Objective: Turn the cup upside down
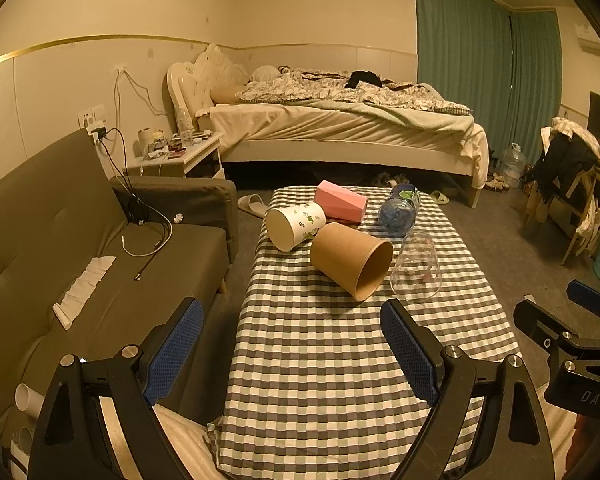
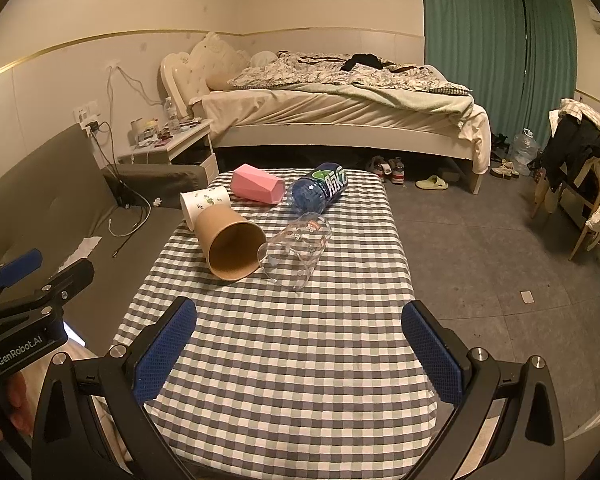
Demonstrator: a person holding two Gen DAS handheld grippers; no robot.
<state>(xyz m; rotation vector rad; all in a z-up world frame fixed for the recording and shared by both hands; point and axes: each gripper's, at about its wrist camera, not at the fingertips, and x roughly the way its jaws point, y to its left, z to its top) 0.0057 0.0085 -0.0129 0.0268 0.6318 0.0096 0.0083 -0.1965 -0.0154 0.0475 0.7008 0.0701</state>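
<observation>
Left wrist view: the left gripper (image 1: 292, 344) is seen spread wide, nothing held, its blue pads (image 1: 176, 354) clear of every object and hung above the near half of the checked table (image 1: 320, 380). The brown paper cup (image 1: 350, 258) is found on its side at 12 o'clock from the fingertips, mouth turned toward 4 o'clock, well apart from the pads. A white printed cup (image 1: 294, 224) lies on its side just beside it at 10 o'clock; a clear glass (image 1: 416, 266) lies on its side just beside it at 3 o'clock. A pink box (image 1: 340, 201) and a blue bottle (image 1: 398, 210) are noted near the far edge. Bare cloth is left between fingertips and cups. The table's left edge drops toward a grey sofa (image 1: 100, 280); floor is seen beyond the right edge. The right gripper (image 1: 560, 320) enters at 3 o'clock, off the table's right edge. Right wrist view: the right gripper (image 2: 300, 348) is likewise seen released and wide, nothing grasped or touched, pads (image 2: 164, 354) over the near cloth (image 2: 292, 360). The brown paper cup (image 2: 230, 242) is seen at 11 o'clock, mouth facing the camera, its rim touching or nearly touching the clear glass (image 2: 296, 254) at its 3 o'clock. The white printed cup (image 2: 204, 204), pink box (image 2: 258, 188) and blue bottle (image 2: 318, 192) lie behind. Open floor (image 2: 480, 248) runs along the right edge. The left gripper (image 2: 32, 272) is seen at 9 o'clock, over the sofa side, fingers parted.
</observation>
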